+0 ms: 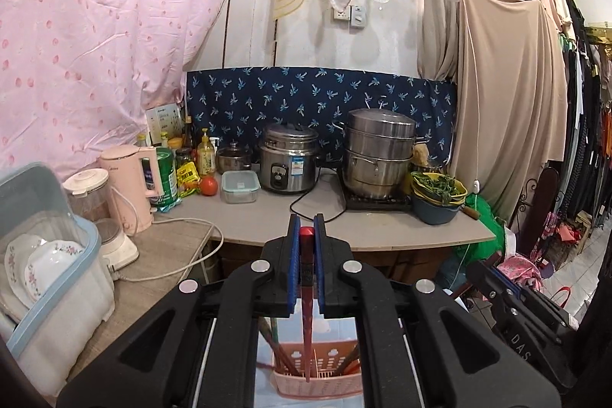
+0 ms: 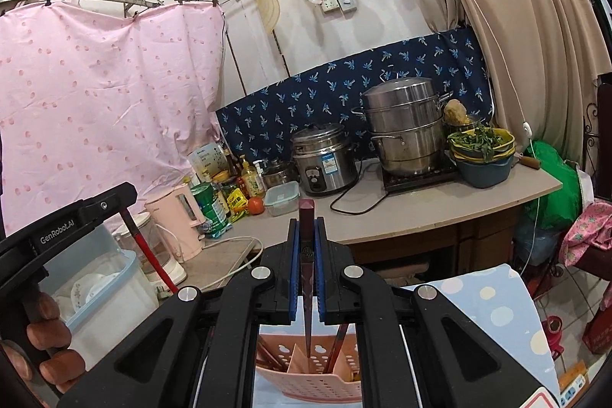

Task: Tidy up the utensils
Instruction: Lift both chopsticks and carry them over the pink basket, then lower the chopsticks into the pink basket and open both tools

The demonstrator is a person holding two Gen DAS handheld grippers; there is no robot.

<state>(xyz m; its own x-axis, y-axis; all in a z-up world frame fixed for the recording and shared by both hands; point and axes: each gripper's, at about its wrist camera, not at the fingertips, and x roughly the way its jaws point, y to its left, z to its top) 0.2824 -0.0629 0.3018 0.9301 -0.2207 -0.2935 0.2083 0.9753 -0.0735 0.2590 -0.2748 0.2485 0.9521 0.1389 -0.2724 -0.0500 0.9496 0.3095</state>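
Both hands are up over the pink utensil basket [image 1: 317, 373], each with one chopstick. The left tool [image 1: 306, 228] is clamped tight on a red chopstick [image 1: 306, 293], gripped near its blunt top so the long tapered end hangs straight down toward the basket's slots. The right tool [image 2: 307, 228] does the same with a darker, maroon chopstick [image 2: 307, 278], its tip just above a compartment by the divider. My read: holding high on the stick keeps the tools clear of the basket rim while the tips are steered.

More chopsticks lean inside the basket already, so the free slots are narrow. The basket sits on a blue spotted cloth [image 2: 497, 312], near its edge by the look of it. The grey bench [image 1: 382, 228] behind is crowded at the back with a rice cooker [image 1: 288, 159] and steamer pot [image 1: 376, 155], open in front. The two tools hang close together; a sideways swing could knock them.
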